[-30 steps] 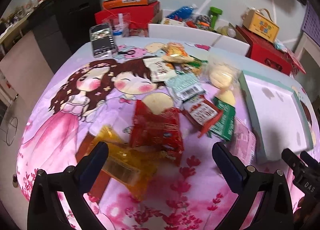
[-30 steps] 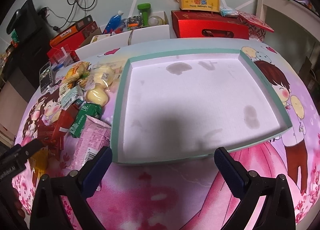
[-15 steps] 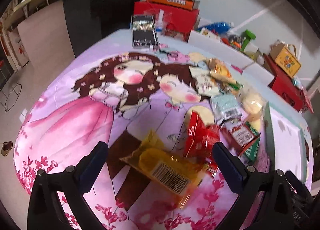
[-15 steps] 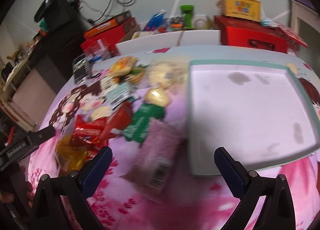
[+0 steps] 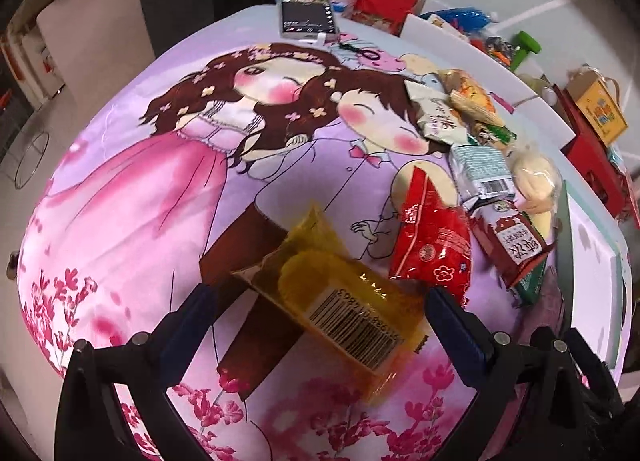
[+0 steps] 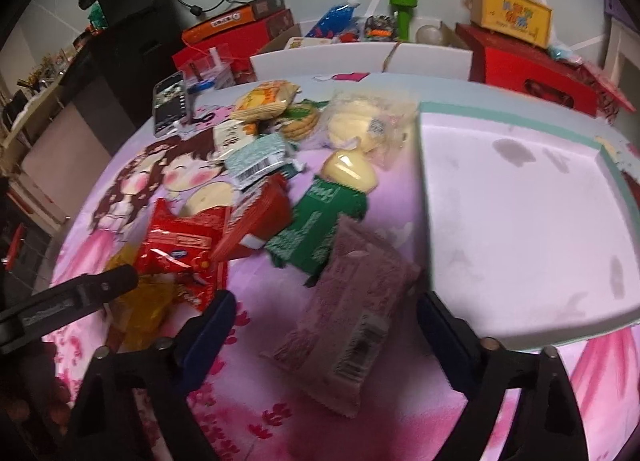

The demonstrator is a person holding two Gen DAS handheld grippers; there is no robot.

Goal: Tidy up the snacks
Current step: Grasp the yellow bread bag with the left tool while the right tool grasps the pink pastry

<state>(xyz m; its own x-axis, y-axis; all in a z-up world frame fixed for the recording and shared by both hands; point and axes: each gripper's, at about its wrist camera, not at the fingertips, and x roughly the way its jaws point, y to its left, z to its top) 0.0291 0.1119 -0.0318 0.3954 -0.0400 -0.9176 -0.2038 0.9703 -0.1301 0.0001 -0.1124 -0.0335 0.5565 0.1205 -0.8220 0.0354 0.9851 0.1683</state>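
Left tongs [image 5: 320, 303]: spread, straddling the yellow snack packet [image 5: 340, 303] (barcode up).
Right tongs [image 6: 322, 315]: spread, around the pink snack packet [image 6: 352, 315].
Tray [image 6: 520, 217]: just right of pink packet, on the surface [image 5: 140, 181].

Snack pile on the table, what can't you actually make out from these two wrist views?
- Pink packet, right wrist view: motion blur makes its label unreadable.
- Yellow packet, left wrist view: its near end runs behind the left gripper.
- Green packet, left wrist view: mostly buried under the red-brown packet.
- Tray, right wrist view: right side cut off by the frame edge.
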